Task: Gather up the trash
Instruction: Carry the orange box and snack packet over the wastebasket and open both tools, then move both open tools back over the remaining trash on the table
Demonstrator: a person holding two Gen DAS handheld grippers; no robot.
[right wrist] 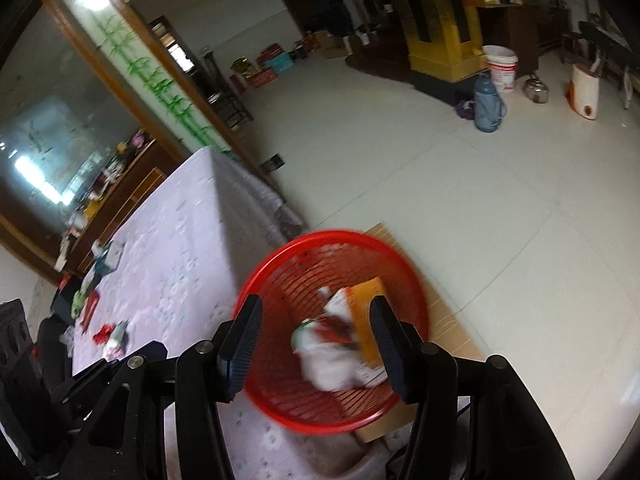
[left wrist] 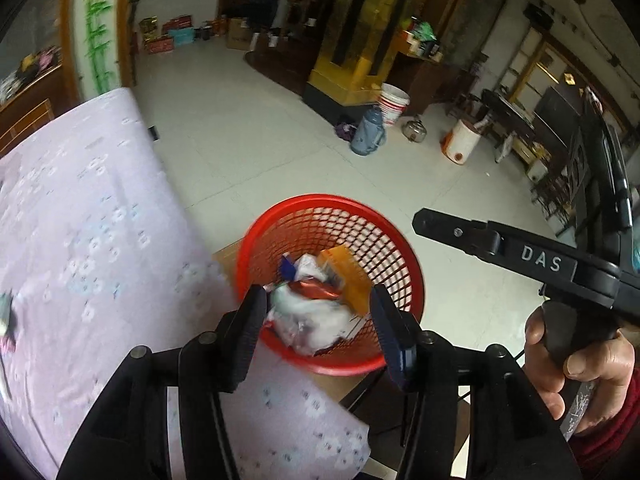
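Black fingers of the left tool (left wrist: 318, 326) fill the near edge of the left wrist view, spread apart with nothing between them. Just beyond and below them sits the red basket (left wrist: 256, 240), a mesh bin standing on a cardboard sheet (left wrist: 226, 258) on the floor, tucked against the edge of the tabletop (left wrist: 80, 200) with its lilac flowered cloth. That spot looks chosen so scraps can be dropped straight off the edge. Inside the basket lies the trash (left wrist: 308, 316): crumpled white wrappers, a red packet and an orange box leaning on the far-right wall. At the right, a hand (left wrist: 580, 364) grips the handle of the right tool (left wrist: 496, 240), which points left toward the basket.

From the right wrist view, the right tool (right wrist: 316, 330) also hangs over the red basket (right wrist: 416, 292), its fingers parted and empty, the trash (right wrist: 336, 356) framed directly between them but well below. More scraps (right wrist: 108, 334) lie far left on the tabletop (right wrist: 180, 240), well apart from both tools, so I judge collecting is unfinished.
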